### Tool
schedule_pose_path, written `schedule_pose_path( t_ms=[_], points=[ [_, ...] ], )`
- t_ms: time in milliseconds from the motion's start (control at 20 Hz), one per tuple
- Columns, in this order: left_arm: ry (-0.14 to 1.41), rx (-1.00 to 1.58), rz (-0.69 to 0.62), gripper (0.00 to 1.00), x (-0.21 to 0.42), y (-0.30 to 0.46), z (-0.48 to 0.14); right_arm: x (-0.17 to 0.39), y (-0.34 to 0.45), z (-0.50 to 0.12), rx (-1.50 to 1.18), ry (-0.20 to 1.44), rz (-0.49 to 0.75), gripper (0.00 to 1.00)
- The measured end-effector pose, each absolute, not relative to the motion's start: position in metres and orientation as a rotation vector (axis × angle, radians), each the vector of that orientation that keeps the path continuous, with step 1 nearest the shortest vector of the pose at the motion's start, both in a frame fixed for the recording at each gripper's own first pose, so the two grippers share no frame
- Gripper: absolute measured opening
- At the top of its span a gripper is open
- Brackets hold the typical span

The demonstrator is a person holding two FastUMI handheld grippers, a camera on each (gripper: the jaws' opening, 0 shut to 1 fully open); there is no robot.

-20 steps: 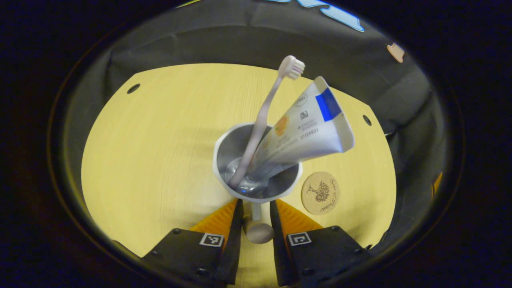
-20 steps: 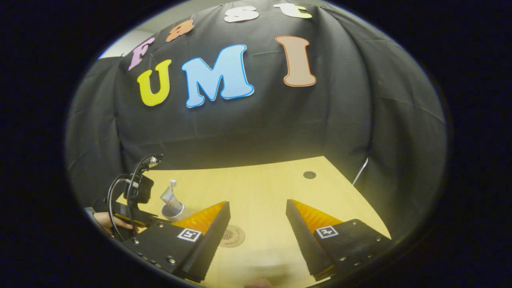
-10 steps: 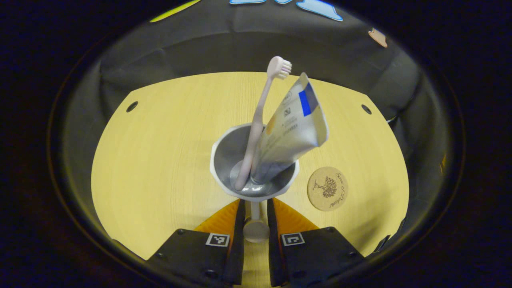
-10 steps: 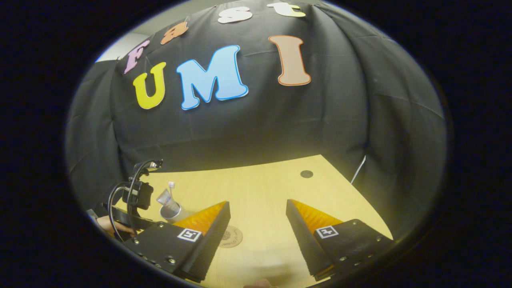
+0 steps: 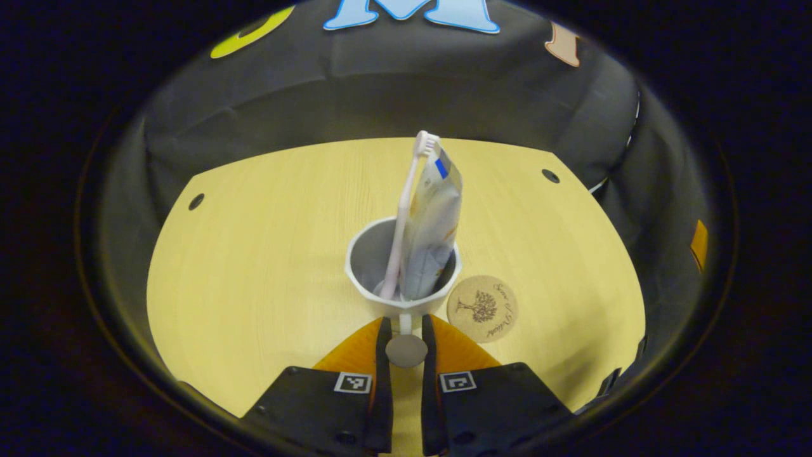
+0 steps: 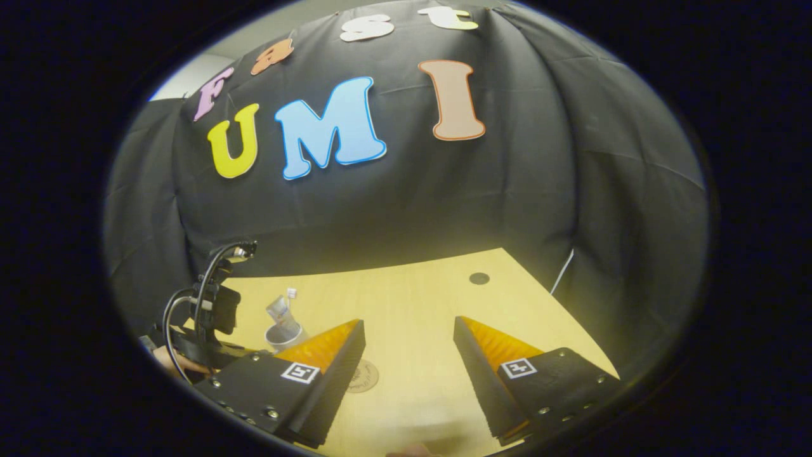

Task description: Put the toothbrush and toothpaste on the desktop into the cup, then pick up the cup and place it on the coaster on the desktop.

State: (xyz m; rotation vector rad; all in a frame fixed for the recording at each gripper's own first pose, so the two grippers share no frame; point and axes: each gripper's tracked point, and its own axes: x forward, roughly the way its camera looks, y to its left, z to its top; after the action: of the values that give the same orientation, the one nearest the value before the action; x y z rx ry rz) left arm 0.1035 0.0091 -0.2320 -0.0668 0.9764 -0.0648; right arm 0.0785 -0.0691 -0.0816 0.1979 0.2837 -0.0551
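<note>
Wood-grain desktop (image 5: 254,254) (corner holes), black cloth wall (image 6: 507,190); cup (image 5: 402,279) possibly lifted.

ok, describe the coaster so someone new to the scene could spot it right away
Start at the yellow wooden desktop in the left gripper view and find the white cup near its front, held by its handle in the left tool. The coaster lies flat just right of the cup. It is a round cork-coloured disc printed with a dark tree, the only flat item on the desktop.
</note>
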Motion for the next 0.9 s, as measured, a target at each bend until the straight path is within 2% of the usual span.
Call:
schedule_pose_path(
  t_ms=[450, 900],
  points=[
    [0.946, -0.034, -0.146, 0.25, 0.116, -0.036, -0.192, 0.067, -0.089, -0.087, 0.231, 0.292, -0.089, 0.88],
    [0.918, 0.009, -0.192, 0.25, 0.152, -0.065, -0.118, 0.062, -0.100, -0.086, 0.241, 0.285, -0.099, 0.88]
  ],
)
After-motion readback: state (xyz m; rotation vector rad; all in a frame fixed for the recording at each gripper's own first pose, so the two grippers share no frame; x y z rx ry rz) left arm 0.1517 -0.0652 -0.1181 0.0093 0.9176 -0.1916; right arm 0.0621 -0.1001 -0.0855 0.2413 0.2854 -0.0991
